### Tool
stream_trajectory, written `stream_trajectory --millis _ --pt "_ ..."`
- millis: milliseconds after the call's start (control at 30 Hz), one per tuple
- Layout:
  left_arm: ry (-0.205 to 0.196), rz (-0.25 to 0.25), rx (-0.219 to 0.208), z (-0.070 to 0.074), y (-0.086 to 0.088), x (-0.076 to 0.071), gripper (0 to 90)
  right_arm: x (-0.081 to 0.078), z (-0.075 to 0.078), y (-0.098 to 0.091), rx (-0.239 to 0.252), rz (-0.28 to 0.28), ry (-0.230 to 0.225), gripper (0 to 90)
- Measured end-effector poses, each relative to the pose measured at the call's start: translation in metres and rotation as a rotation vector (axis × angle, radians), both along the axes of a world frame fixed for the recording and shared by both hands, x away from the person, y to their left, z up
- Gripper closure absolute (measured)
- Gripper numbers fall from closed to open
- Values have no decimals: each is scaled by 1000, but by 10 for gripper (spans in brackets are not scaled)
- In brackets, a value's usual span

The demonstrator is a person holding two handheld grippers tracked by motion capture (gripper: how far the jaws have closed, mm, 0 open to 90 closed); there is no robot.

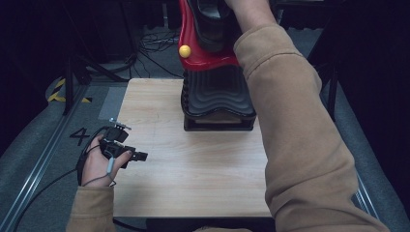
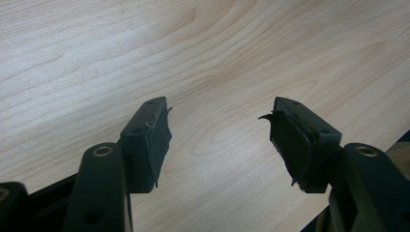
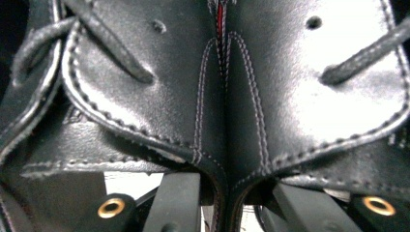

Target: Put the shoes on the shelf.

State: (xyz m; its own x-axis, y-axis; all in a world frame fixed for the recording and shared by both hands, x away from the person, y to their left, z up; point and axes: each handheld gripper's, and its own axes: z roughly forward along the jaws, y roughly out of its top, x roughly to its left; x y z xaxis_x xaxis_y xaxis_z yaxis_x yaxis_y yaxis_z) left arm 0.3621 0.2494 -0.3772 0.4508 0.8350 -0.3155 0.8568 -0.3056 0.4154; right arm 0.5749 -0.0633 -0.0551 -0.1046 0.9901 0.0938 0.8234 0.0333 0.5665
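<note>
One black stitched-leather lace-up shoe [image 3: 227, 96] w/ ribbed sole, glossy; right gripper [image 3: 227, 203] clamps it. Left gripper [image 2: 220, 140] wide, nothing between, over one light wood table [image 2: 217, 48].

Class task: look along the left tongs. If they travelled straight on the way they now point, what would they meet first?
Most likely the bare wooden table. The left tongs stand open, angled down at its surface, with nothing between or ahead of them; exact depth is unclear.

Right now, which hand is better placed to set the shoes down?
Right. Its gripper is shut on the black shoes, held over the table's far edge. The left gripper rests open near the table's left edge, holding nothing.
</note>
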Motion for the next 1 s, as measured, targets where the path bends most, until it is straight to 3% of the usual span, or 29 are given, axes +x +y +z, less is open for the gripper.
stream_trajectory --millis 133,267,467,733,800,1000 --pt "4 1 0 -1 0 0 395 2 -7 0 -16 -15 -13 813" --pt "8 -3 5 -1 -1 0 395 4 -13 -2 8 -22 -28 813" --pt "4 1 2 0 -2 0 395 3 -21 3 -20 -38 -50 807" --pt "4 -4 6 0 -3 0 394 -2 -21 5 -19 -51 -30 772" --pt "2 -3 6 0 -4 -1 394 -2 -21 -2 -2 -39 -6 697" --pt "6 -7 11 -1 -5 0 392 -1 -23 -8 19 -21 9 638"
